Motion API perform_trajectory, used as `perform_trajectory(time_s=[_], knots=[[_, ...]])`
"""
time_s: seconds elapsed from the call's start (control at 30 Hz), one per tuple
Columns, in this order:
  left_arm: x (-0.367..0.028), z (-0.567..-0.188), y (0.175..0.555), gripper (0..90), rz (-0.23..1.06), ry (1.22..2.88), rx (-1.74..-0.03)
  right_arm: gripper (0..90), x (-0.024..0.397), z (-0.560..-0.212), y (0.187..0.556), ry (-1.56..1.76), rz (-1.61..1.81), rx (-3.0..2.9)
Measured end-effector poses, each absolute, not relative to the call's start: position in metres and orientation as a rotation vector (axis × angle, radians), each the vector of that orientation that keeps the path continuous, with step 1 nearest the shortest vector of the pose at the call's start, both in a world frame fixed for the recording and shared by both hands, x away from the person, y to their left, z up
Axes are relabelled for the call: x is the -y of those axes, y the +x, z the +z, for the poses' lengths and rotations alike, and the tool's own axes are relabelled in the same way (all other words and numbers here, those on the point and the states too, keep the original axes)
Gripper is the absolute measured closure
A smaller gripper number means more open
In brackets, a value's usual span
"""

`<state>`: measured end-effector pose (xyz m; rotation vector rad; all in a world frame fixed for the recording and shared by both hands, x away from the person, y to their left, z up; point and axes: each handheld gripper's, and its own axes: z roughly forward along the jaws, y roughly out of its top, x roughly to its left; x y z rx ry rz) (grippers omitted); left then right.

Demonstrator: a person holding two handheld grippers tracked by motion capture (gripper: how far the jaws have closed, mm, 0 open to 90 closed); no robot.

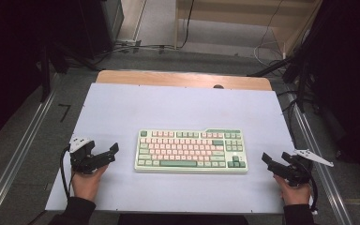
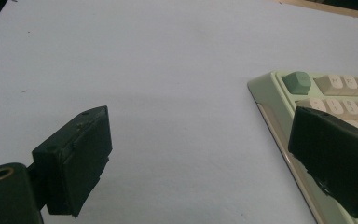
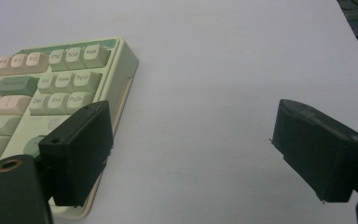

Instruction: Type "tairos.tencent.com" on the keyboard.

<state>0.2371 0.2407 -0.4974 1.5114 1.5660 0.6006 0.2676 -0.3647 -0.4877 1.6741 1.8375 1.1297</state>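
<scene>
A pale green keyboard (image 1: 191, 151) with pink and green keys lies in the middle of the white-covered table (image 1: 178, 108). A hand holds my left gripper (image 1: 110, 153) just left of the keyboard, jaws pointing toward it, open and empty. In the left gripper view the gripper (image 2: 200, 154) has bare white surface between its jaws, and the keyboard's corner (image 2: 307, 88) sits beside the right jaw. My right gripper (image 1: 266, 159) rests right of the keyboard, also open and empty. In the right gripper view the gripper (image 3: 196, 149) has the keyboard's end (image 3: 60, 79) by the left jaw.
A wooden table edge (image 1: 183, 78) shows behind the white sheet. Metal rails (image 1: 18, 150) run along both sides of the table. Cables (image 1: 140, 47) lie on the floor beyond. Open white surface lies in front of and behind the keyboard.
</scene>
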Motion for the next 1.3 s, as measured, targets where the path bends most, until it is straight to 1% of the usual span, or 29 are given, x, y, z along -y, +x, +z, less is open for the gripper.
perform_trajectory(time_s=[0.33,0.7,1.07,1.3], knots=[[-0.236,-0.495,0.236,6.9,0.595,1.511,-1.545,11.0,0.357,-0.483,0.264,1.645,1.161,-1.856],[-0.221,-0.487,0.237,6.9,0.584,1.511,-1.479,11.6,0.334,-0.48,0.263,1.574,1.163,-1.917],[-0.194,-0.479,0.242,6.9,0.576,1.562,-1.396,12.0,0.292,-0.473,0.263,1.442,1.193,-2.002],[-0.174,-0.477,0.247,8.2,0.563,1.6,-1.344,12.3,0.277,-0.473,0.265,1.404,1.206,-2.033]])
